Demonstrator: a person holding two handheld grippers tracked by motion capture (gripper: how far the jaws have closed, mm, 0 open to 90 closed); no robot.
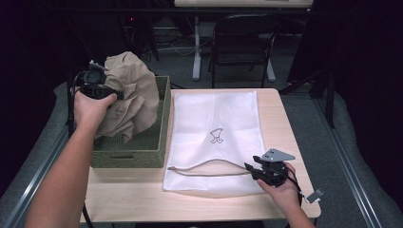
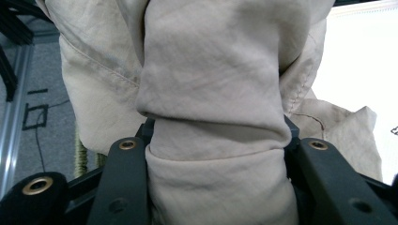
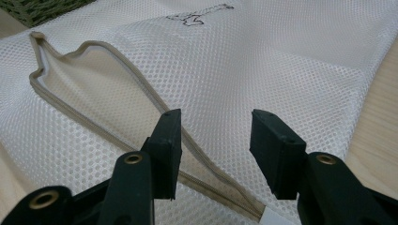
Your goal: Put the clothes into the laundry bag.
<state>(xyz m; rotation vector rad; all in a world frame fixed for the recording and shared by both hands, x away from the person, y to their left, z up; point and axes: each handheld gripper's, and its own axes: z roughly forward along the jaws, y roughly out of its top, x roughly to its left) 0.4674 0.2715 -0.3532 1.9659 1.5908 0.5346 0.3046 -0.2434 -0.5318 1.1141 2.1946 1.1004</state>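
A crumpled beige garment (image 1: 130, 92) hangs lifted above the green woven basket (image 1: 128, 156) at the table's left. My left gripper (image 1: 97, 85) is shut on a thick fold of this garment (image 2: 211, 140), which bulges between the jaws. A white mesh laundry bag (image 1: 218, 137) lies flat across the middle of the table, its beige-trimmed zipper opening (image 1: 209, 168) gaping toward the near edge. My right gripper (image 1: 254, 170) rests at the opening's right end, open, its jaws standing over the mesh and the zipper edge (image 3: 141, 89) with nothing held.
The wooden table (image 1: 285, 142) shows bare strips along its right and near edges. A black folding chair (image 1: 242, 42) and a white table leg (image 1: 196, 47) stand behind the table. Grey floor and metal rails flank both sides.
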